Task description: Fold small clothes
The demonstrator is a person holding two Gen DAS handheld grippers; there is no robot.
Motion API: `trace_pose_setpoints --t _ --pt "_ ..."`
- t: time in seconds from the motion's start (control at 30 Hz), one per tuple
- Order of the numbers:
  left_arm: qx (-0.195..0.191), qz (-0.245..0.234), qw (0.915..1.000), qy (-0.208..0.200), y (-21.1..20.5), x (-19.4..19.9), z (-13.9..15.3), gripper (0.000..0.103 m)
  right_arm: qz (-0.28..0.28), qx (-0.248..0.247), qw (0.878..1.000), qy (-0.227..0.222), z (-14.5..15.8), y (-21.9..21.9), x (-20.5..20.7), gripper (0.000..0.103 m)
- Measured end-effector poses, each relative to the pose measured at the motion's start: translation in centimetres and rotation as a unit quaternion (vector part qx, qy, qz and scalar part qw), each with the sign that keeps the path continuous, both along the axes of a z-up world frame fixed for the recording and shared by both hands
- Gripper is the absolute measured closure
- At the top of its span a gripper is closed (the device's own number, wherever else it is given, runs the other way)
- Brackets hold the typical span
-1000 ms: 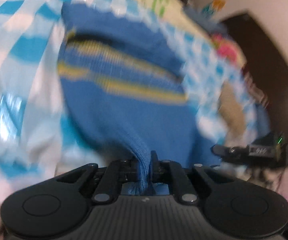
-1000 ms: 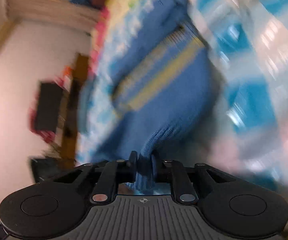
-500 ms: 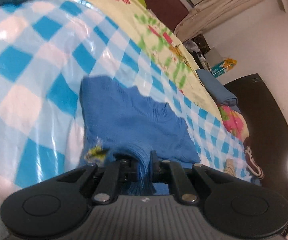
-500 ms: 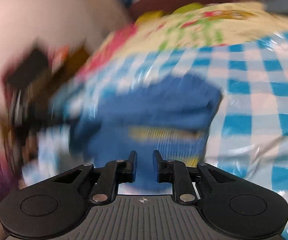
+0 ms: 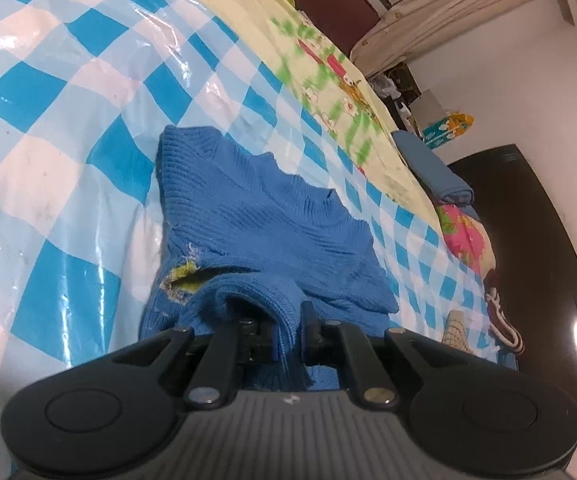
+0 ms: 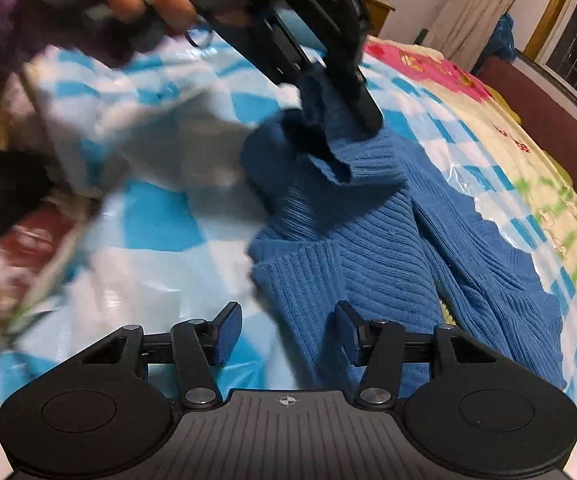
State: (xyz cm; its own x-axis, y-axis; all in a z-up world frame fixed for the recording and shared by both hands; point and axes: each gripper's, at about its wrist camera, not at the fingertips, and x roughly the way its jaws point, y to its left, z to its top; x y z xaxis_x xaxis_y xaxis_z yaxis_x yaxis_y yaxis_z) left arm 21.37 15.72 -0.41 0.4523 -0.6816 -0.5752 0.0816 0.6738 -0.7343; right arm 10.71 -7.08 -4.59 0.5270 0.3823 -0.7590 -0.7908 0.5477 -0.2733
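A small blue ribbed knit sweater (image 5: pixel 272 216) lies folded over on a blue-and-white checked plastic sheet (image 5: pixel 68 120). A yellow stripe shows at a fold near its left edge. My left gripper (image 5: pixel 288 320) is shut on a bunched edge of the sweater. In the right wrist view the sweater (image 6: pixel 388 240) lies ahead, and the left gripper (image 6: pixel 328 92) holds its far edge, lifted. My right gripper (image 6: pixel 286 332) is open and empty, its fingers on either side of the sweater's near hem.
The checked sheet covers a bed with a yellow floral bedsheet (image 5: pixel 328 80) beyond it. A folded blue cloth (image 5: pixel 436 176) and a tissue box (image 5: pixel 448 128) lie at the far right, beside a dark wooden board (image 5: pixel 528 240). A person's hand (image 6: pixel 148 4) holds the left gripper.
My right gripper has let go of the sweater and opened wide. The sweater's lower part has been brought over onto its upper part. My left gripper stays shut on the fabric.
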Motion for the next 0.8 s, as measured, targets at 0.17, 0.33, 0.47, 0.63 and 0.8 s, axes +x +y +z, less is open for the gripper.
trace_pose_setpoints --t 0.17,0.33,0.47,0.63,0.8 --pt "-0.002 -0.013 0.9999 -0.003 0.0 0.5 0.4 0.089 -0.084 0.1 0.988 0.088 2.7 -3.4 3.5 0.098" --pt "-0.016 -0.013 0.9994 -0.029 -0.2 3.0 1.9 0.089 -0.205 0.24 0.945 0.084 7.9 -9.7 8.2 0.1" --pt "-0.021 0.013 0.999 -0.036 -0.2 6.0 2.0 0.089 -0.292 0.282 0.912 0.053 9.2 -14.1 11.7 0.1" --pt "-0.035 0.063 0.997 0.03 0.3 9.2 -2.0 0.089 -0.383 0.297 0.87 0.093 5.6 -17.4 15.7 0.1" --pt "-0.093 0.101 0.9892 0.05 1.5 9.7 -3.3 0.086 -0.437 0.319 0.834 0.107 2.7 -19.6 16.2 0.1"
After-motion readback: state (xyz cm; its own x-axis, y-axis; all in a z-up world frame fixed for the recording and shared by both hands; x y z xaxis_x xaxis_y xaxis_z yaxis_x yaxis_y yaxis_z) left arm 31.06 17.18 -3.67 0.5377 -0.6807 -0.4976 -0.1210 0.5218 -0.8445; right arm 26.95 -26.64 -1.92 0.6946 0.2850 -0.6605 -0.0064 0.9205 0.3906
